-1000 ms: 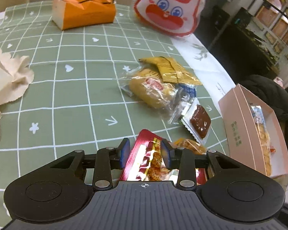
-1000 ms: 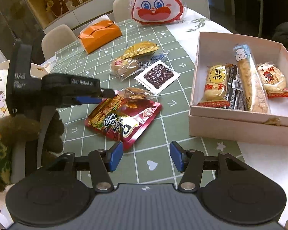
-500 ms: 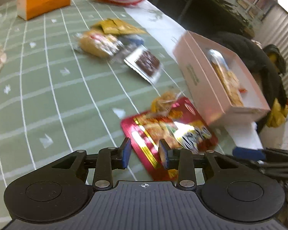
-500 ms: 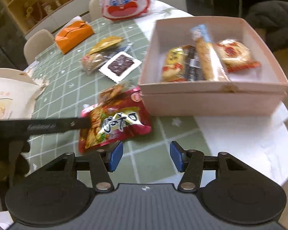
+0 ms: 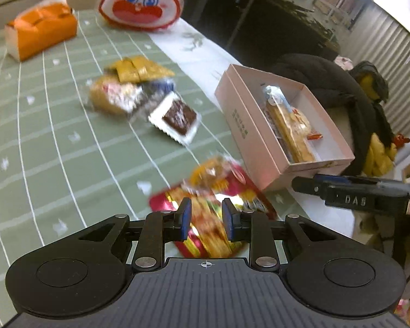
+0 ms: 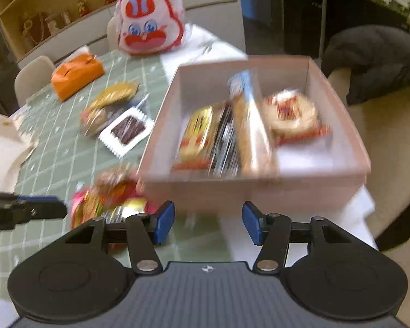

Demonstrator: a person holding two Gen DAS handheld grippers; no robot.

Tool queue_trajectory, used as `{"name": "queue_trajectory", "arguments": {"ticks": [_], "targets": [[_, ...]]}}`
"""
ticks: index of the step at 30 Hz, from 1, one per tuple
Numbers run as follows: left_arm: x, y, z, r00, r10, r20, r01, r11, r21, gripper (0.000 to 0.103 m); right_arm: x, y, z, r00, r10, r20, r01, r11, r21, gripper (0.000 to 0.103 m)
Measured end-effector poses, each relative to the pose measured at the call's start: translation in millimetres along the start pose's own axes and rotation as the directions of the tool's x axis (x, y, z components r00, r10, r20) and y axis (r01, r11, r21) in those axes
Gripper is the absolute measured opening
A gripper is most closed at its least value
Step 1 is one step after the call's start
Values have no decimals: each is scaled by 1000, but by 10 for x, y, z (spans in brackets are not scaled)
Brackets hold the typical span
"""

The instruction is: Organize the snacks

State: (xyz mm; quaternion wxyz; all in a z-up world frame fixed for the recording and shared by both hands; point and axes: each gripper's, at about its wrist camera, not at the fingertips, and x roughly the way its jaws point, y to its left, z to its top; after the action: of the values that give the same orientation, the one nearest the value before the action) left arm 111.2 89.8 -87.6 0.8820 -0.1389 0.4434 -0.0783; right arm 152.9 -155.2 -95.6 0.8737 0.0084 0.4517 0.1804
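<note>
Red packet pinched by the left gripper (image 5: 204, 223), beside the pink box (image 5: 255, 147).

The red packet (image 5: 218, 205) is blurred, its print unreadable, its near end hidden behind the left jaws that pinch it; the right gripper (image 6: 208, 223) hangs with jaws spread wide, holding nothing, just before the box wall; the snacks in the box (image 6: 232, 136) are smeared by motion; loose snacks (image 5: 139, 93) lie farther off on the green checked table (image 5: 54, 150); an orange tissue pack (image 5: 41, 34) and a rabbit bag (image 5: 142, 0) stand at the far edge; shelves (image 6: 41, 13) and chairs lie beyond.
</note>
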Motion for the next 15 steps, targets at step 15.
{"name": "queue_trajectory", "arguments": {"ticks": [15], "targets": [[639,223,267,999,-18,-52,15,998,-59,28,-123,134,-422,990,115,-77,-111,992,59,57]]}}
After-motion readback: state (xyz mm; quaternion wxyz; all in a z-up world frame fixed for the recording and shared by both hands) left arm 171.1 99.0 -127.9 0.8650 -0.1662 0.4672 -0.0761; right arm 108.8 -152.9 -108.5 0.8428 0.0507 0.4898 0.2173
